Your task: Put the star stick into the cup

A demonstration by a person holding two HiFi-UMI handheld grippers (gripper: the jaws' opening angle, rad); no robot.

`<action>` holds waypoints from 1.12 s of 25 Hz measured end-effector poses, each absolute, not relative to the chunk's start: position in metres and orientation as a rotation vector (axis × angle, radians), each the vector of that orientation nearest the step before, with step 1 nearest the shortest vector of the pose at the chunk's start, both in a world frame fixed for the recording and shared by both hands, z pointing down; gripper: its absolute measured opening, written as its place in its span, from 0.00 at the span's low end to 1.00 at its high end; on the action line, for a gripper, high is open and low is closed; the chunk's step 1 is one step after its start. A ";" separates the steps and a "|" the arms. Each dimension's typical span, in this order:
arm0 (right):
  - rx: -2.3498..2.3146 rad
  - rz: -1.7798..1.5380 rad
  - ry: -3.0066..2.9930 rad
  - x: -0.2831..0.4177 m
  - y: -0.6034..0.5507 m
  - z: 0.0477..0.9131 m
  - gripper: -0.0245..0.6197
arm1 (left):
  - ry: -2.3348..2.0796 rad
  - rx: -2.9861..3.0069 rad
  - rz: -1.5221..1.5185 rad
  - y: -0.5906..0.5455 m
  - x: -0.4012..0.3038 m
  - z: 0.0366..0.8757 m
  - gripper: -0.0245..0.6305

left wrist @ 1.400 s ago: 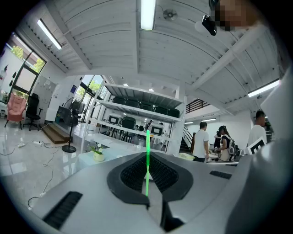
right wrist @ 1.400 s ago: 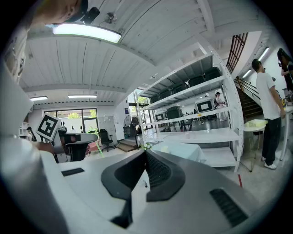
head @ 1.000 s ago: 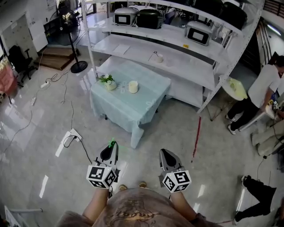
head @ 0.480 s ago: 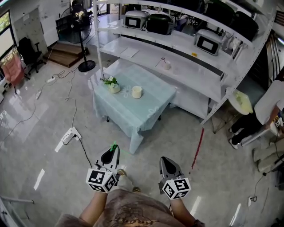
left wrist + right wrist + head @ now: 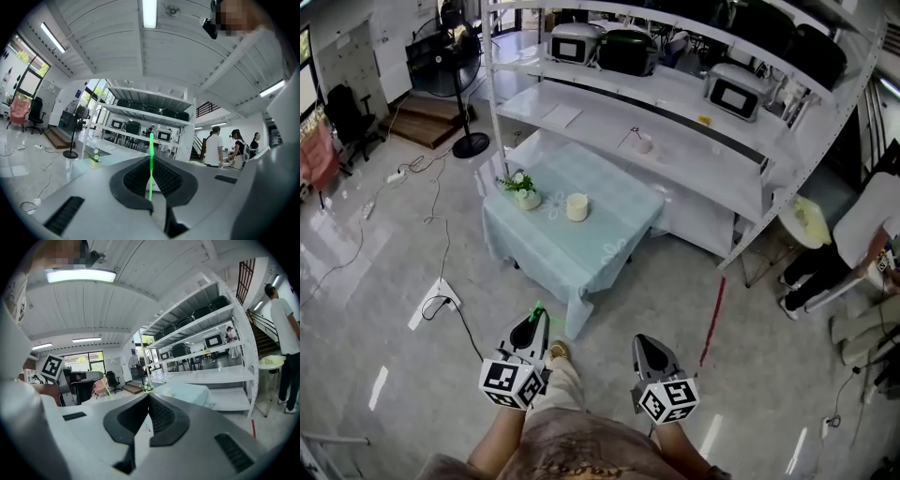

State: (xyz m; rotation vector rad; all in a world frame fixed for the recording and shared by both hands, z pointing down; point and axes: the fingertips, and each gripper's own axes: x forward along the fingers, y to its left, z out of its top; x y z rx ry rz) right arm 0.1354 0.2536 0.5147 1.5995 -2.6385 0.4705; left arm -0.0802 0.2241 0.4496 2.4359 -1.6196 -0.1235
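The star stick (image 5: 536,308) is a thin green rod, and my left gripper (image 5: 534,318) is shut on it low in the head view. In the left gripper view the stick (image 5: 151,159) stands upright between the closed jaws of that gripper (image 5: 151,164). A cream cup (image 5: 577,207) stands on the teal-clothed table (image 5: 591,248), well ahead of both grippers. My right gripper (image 5: 643,343) is beside the left one, and its jaws (image 5: 148,399) are shut with nothing in them. The right gripper view also catches the left gripper (image 5: 79,380) and the stick (image 5: 107,389).
A small potted plant (image 5: 525,192) sits left of the cup. White shelving (image 5: 675,103) with appliances runs behind the table. A standing fan (image 5: 455,56), floor cables and a power strip (image 5: 431,302) lie to the left. A red strip (image 5: 712,314) and a person (image 5: 853,234) are at right.
The table with the cup has come nearer and lower in the head view as the person walks toward it. Both grippers keep their place in the view, and the left still holds the stick.
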 end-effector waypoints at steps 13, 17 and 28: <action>1.630 0.483 -2.611 0.116 0.110 0.515 0.04 | -1.563 2.456 -0.110 0.074 -0.092 0.449 0.08; 1.649 0.478 -2.599 0.108 0.070 0.509 0.04 | -1.538 2.466 -0.115 0.028 -0.098 0.446 0.08; 1.757 0.482 -2.534 0.090 -0.026 0.506 0.04 | -1.465 2.535 -0.104 -0.081 -0.119 0.438 0.08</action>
